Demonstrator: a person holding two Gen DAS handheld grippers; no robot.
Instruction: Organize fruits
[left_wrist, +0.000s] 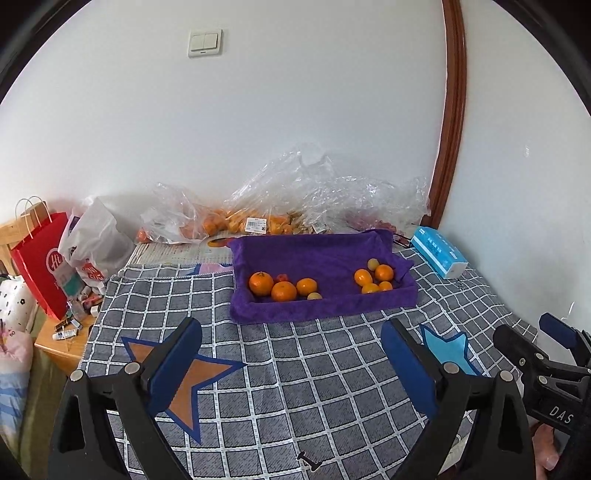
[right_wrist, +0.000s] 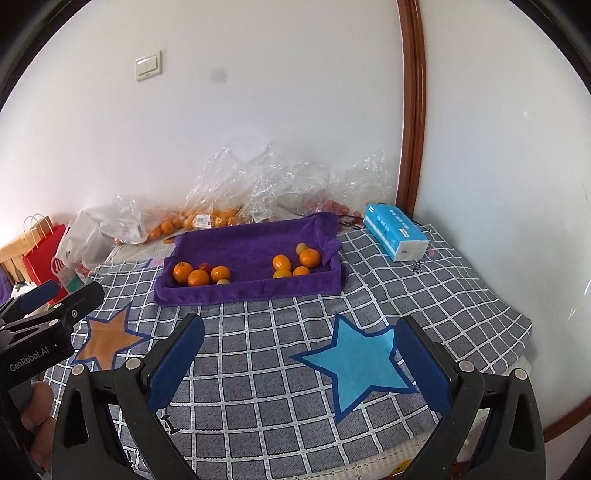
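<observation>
A purple cloth-lined tray (left_wrist: 321, 314) (right_wrist: 251, 293) sits on the checked tablecloth beyond both grippers. In it, a left group of oranges (left_wrist: 283, 290) (right_wrist: 198, 277) lies with a small red fruit (left_wrist: 282, 277) and a pale small fruit (left_wrist: 314, 295). A right group of oranges (left_wrist: 384, 273) (right_wrist: 309, 257) lies with a pale fruit (left_wrist: 373, 263). My left gripper (left_wrist: 291, 350) is open and empty, well short of the tray. My right gripper (right_wrist: 299, 347) is open and empty over the blue star (right_wrist: 354, 362).
Clear plastic bags with more oranges (left_wrist: 218, 225) (right_wrist: 192, 221) lie against the wall behind the tray. A blue tissue pack (left_wrist: 437, 254) (right_wrist: 395, 236) lies at right. A red paper bag (left_wrist: 42, 262) and a white bag (left_wrist: 96, 243) stand at left. An orange star (left_wrist: 184, 380) marks the cloth.
</observation>
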